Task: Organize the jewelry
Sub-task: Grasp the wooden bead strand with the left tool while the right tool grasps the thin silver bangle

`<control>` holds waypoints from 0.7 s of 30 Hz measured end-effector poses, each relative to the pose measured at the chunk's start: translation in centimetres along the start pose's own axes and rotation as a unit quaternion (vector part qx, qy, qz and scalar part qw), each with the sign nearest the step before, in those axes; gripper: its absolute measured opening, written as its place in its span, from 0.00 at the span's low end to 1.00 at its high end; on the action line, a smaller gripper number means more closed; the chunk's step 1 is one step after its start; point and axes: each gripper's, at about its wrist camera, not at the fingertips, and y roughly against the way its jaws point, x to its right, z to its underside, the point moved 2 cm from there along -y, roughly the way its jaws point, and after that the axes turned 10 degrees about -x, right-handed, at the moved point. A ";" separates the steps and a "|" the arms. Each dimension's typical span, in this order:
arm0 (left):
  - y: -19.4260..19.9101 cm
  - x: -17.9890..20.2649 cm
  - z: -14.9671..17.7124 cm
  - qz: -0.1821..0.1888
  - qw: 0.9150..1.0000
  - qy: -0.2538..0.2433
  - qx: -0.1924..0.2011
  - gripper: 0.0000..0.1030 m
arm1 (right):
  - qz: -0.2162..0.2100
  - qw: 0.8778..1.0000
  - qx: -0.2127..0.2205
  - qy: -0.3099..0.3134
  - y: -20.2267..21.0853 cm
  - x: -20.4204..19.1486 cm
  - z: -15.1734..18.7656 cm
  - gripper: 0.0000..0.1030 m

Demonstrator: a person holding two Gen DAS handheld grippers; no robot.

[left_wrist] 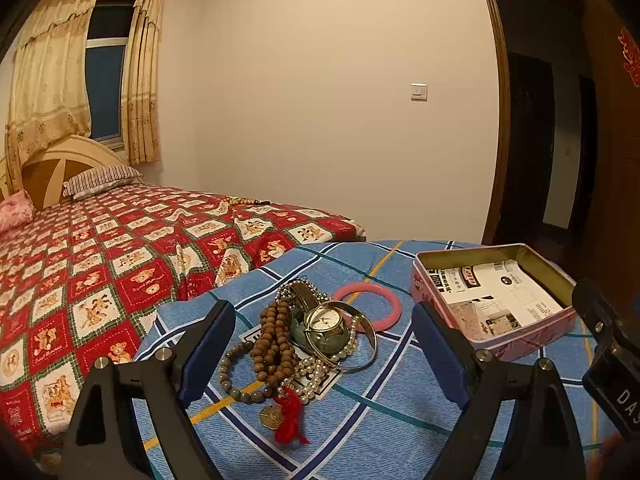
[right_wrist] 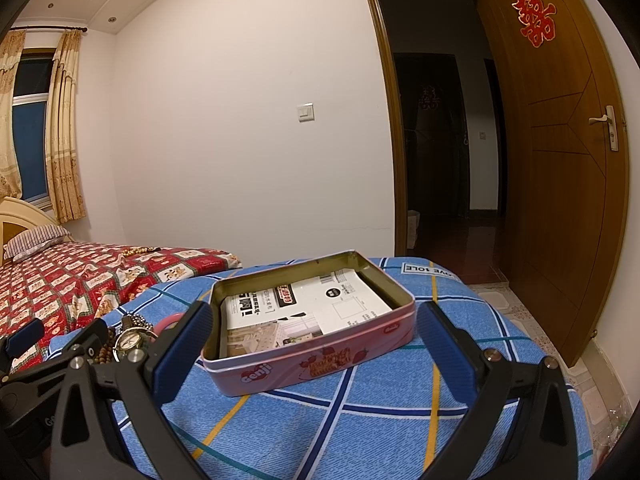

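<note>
Two grippers hover over a blue plaid cloth (left_wrist: 360, 408), both with jaws spread wide and holding nothing. Between the left gripper (left_wrist: 324, 356) jaws lies a heap of jewelry: wooden beads (left_wrist: 274, 344), a watch (left_wrist: 325, 322), pearls (left_wrist: 316, 372), a silver bangle (left_wrist: 366, 344) and a pink bangle (left_wrist: 376, 300). Just beside it, the right gripper (right_wrist: 316, 344) flanks an open pink tin (right_wrist: 320, 364) lined with printed paper (right_wrist: 304, 308).

We note a bed (left_wrist: 100, 264) at left, covered by a red patchwork spread with bear motifs, and a striped pillow (left_wrist: 100, 180) against the cream headboard (left_wrist: 68, 156). Beige curtains (left_wrist: 48, 80) flank a dark window (left_wrist: 106, 72). A light switch (right_wrist: 306, 112) is mounted on the white wall. The brown door (right_wrist: 560, 160) stands open and bears a red paper emblem (right_wrist: 535, 16).
</note>
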 end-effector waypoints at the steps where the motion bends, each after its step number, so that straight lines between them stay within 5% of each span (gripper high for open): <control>1: 0.1 -0.3 0.0 0.006 1.000 0.009 0.003 0.87 | 0.000 1.000 -0.001 0.000 0.0 -0.2 -0.1 1.00; 4: 0.8 -1.8 -0.3 0.027 0.999 0.022 0.001 0.87 | -0.004 1.000 -0.010 0.002 -0.4 0.1 -0.1 1.00; 11: 0.8 -7.5 -0.4 -0.043 0.998 0.033 -0.025 0.87 | -0.022 0.999 -0.029 0.008 -1.0 -0.4 0.3 1.00; 14: 0.1 -9.2 0.1 -0.056 0.997 0.043 -0.035 0.87 | -0.081 0.995 -0.058 0.005 -1.5 -1.4 0.3 0.91; 18: -0.6 -10.2 0.1 -0.058 0.996 0.055 -0.049 0.87 | -0.165 0.980 -0.112 0.012 -3.0 -4.1 0.0 0.61; 21: -0.8 -10.7 0.0 -0.061 0.995 0.058 -0.054 0.87 | -0.228 0.961 -0.157 0.032 -4.2 -7.3 0.2 0.59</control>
